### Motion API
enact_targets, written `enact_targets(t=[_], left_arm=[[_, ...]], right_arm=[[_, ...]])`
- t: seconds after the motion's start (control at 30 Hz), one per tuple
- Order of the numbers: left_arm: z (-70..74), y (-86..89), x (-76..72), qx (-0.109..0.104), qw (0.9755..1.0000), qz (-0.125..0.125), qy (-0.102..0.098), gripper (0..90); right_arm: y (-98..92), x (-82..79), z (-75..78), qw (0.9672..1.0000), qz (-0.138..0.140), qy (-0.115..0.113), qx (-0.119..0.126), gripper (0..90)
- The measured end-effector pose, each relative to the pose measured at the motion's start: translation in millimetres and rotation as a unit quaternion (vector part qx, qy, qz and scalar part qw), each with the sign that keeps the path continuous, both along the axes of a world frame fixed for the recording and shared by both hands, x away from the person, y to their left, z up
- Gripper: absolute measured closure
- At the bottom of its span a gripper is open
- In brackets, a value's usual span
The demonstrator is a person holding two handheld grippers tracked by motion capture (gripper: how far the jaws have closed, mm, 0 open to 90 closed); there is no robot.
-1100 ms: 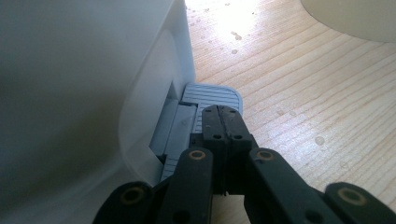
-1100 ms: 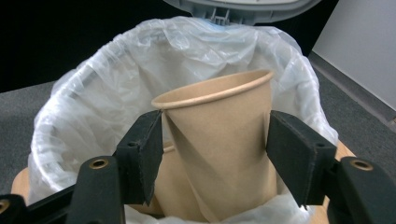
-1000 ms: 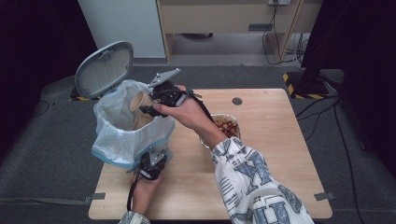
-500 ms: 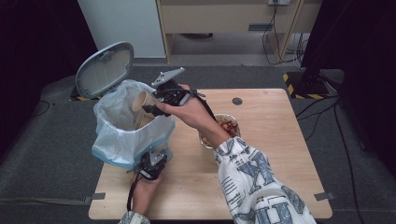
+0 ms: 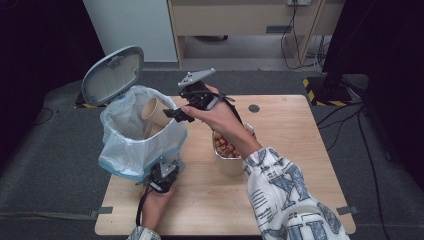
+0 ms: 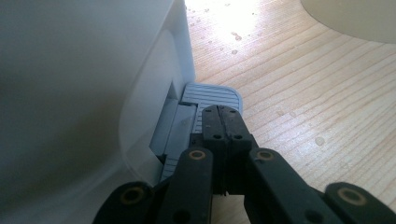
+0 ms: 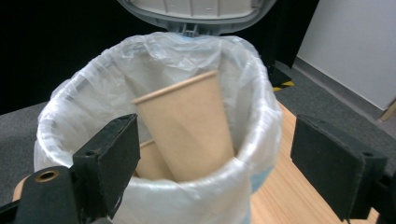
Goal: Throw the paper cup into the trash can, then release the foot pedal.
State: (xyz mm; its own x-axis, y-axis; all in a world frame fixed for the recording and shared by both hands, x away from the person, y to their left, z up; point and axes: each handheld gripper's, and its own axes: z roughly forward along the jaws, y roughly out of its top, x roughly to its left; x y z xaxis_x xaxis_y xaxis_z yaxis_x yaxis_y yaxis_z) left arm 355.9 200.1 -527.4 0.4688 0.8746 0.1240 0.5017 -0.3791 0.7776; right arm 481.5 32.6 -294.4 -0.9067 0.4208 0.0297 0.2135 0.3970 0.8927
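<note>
The left gripper [image 5: 162, 176] sits low at the foot of the pedal bin [image 5: 131, 165], jaws pressed together with nothing between them, their tips bearing down on the ribbed pedal [image 6: 212, 95] just ahead of them, which by my reading is what keeps the grey lid [image 5: 112, 75] tipped up and back. The right gripper [image 5: 176, 113] hovers at the bin's rim, and its jaws have just been opening: they stand well apart now with nothing pinched. Straight ahead of them, past the bag's edge, the paper cup [image 7: 187, 130] leans tilted inside the white liner [image 7: 154, 60], resting on a second cup [image 7: 149, 163] beneath. Behind the right wrist, a metal pot of snacks [image 5: 227, 150] waits on the wooden table [image 5: 300, 150].
</note>
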Motion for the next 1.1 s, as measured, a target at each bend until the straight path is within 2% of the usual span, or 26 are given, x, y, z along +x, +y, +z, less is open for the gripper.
enact_targets(t=[0.2,0.37,0.5,0.53,0.57,0.73,0.77,0.8,0.83,0.93,0.97,1.0,1.03,1.07,1.1], left_arm=[[0.0,0.2,0.0,-0.001,1.0000,0.000,0.001,89.0],[0.5,0.7,-0.1,-0.007,1.0000,-0.001,0.004,88.1],[2.1,-2.8,-2.6,-0.007,1.0000,-0.003,0.002,75.0],[4.2,-4.5,-4.6,-0.001,1.0000,-0.004,-0.002,75.0],[7.2,-8.1,-8.7,-0.011,0.9999,-0.002,-0.009,70.3],[15.2,-12.6,-16.8,-0.017,0.9995,-0.013,-0.022,59.0],[15.2,-12.6,-16.8,-0.017,0.9995,-0.013,-0.022,57.4],[15.6,-13.5,-17.8,-0.018,0.9995,-0.013,-0.022,55.5],[16.4,-13.8,-18.8,-0.019,0.9995,-0.014,-0.021,53.9],[16.9,-13.6,-18.8,-0.018,0.9995,-0.014,-0.022,50.5],[16.9,-13.6,-18.8,-0.018,0.9995,-0.014,-0.022,49.5],[16.7,-13.5,-18.3,-0.018,0.9995,-0.015,-0.020,48.3],[16.7,-13.5,-18.3,-0.018,0.9995,-0.015,-0.020,47.5],[16.9,-13.7,-18.1,-0.018,0.9995,-0.016,-0.019,46.5],[16.8,-13.9,-18.0,-0.019,0.9995,-0.017,-0.018,45.9]], right_arm=[[-19.7,0.9,2.5,0.9999,-0.015,-0.002,0.004,15.7],[-45.1,2.8,2.4,0.9991,-0.040,-0.007,0.012,14.8],[-71.9,6.1,1.3,0.9976,-0.066,-0.007,0.020,13.5],[-71.9,6.1,1.3,0.9976,-0.066,-0.007,0.020,13.5],[-87.0,7.5,0.0,0.9963,-0.082,-0.008,0.021,12.8],[-125.7,9.6,-6.7,0.9909,-0.131,-0.007,0.030,10.2],[-125.7,9.6,-6.7,0.9909,-0.131,-0.007,0.030,10.2],[-140.9,9.0,-10.9,0.9875,-0.154,-0.008,0.034,9.1],[-148.2,8.3,-13.4,0.9856,-0.164,-0.009,0.038,8.6],[-169.6,5.7,-22.4,0.9808,-0.190,-0.007,0.044,7.7],[-169.6,5.7,-22.4,0.9808,-0.190,-0.007,0.044,7.7],[-182.7,4.2,-29.7,0.9773,-0.207,-0.004,0.043,7.1],[-182.7,4.2,-29.7,0.9773,-0.207,-0.004,0.043,7.1],[-194.7,2.8,-37.1,0.9739,-0.223,-0.002,0.043,7.0],[-200.4,2.2,-40.8,0.9722,-0.230,0.000,0.044,6.9]])
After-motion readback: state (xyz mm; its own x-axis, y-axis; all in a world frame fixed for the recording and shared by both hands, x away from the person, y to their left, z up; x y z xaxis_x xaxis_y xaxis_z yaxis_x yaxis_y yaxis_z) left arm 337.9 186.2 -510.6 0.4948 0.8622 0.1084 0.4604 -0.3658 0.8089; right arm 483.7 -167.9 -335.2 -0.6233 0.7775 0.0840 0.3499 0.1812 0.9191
